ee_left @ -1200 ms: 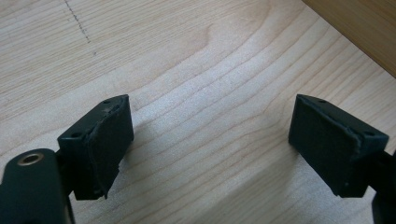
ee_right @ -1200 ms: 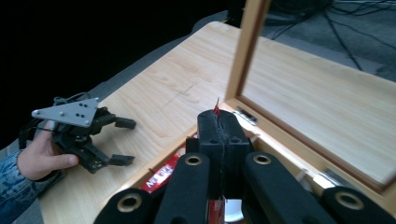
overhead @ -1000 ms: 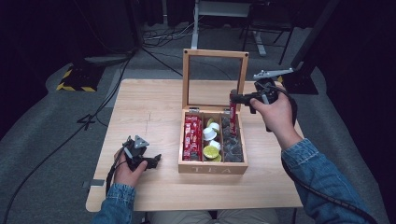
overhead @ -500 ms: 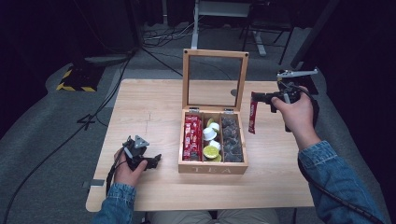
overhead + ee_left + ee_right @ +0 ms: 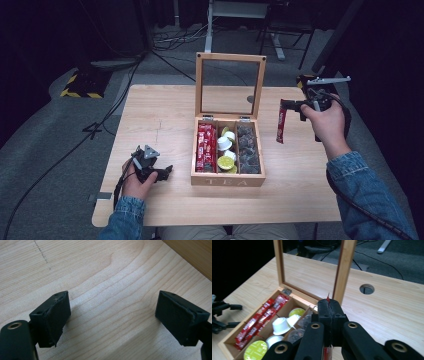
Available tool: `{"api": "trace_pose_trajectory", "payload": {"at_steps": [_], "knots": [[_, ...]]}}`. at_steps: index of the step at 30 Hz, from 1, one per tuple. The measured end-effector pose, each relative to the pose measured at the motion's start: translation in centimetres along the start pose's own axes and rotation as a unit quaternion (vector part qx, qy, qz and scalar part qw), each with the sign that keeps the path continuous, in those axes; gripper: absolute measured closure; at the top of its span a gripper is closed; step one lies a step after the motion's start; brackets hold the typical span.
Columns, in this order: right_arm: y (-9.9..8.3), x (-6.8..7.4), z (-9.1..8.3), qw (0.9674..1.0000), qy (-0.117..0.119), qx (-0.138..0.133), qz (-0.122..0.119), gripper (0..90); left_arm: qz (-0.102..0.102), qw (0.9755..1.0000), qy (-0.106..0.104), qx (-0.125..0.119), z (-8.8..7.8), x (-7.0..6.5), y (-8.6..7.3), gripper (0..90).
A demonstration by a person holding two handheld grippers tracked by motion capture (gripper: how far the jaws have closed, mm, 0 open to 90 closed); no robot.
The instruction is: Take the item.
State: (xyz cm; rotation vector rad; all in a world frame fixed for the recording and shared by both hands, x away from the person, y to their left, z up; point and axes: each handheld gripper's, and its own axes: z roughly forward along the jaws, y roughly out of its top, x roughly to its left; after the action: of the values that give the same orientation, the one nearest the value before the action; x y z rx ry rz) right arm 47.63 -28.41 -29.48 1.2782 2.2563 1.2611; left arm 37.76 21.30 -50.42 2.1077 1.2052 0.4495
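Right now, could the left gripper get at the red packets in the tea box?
Probably yes: the left gripper is open beside the tea box, whose lid stands up, leaving the red packets uncovered.

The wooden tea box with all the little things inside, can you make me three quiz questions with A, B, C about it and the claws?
1. Where is the long red sachet that is out of the box?
A. on the floor
B. hanging from the right claw
C. under the table

2. How many compartments does the wooden tea box have?
A. three
B. five
C. one

3. How is the left claw?
A. shut on a cup
B. shut on a sachet
C. open

Answers: 1 B, it dangles from the closed jaws right of the box. 2 A, two dividers split it in three. 3 C, bare tabletop shows between its jaws.
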Motion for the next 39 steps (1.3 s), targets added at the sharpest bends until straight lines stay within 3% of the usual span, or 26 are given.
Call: {"api": "trace_pose_trajectory", "payload": {"at_steps": [16,31,39], "knots": [[-2.7,-3.2,1.2,0.9989,-0.031,0.033,0.012,90.0,0.000,1.0000,0.001,-0.001,0.0,0.0,0.0,13.2],[-5.9,-4.7,4.0,0.9956,-0.019,0.087,0.031,89.9,0.000,1.0000,0.001,0.000,0.1,0.0,0.1,13.1],[-7.0,-5.6,5.2,0.9945,-0.021,0.092,0.045,89.7,-0.004,1.0000,0.002,0.000,0.2,0.1,0.2,13.0]]}}
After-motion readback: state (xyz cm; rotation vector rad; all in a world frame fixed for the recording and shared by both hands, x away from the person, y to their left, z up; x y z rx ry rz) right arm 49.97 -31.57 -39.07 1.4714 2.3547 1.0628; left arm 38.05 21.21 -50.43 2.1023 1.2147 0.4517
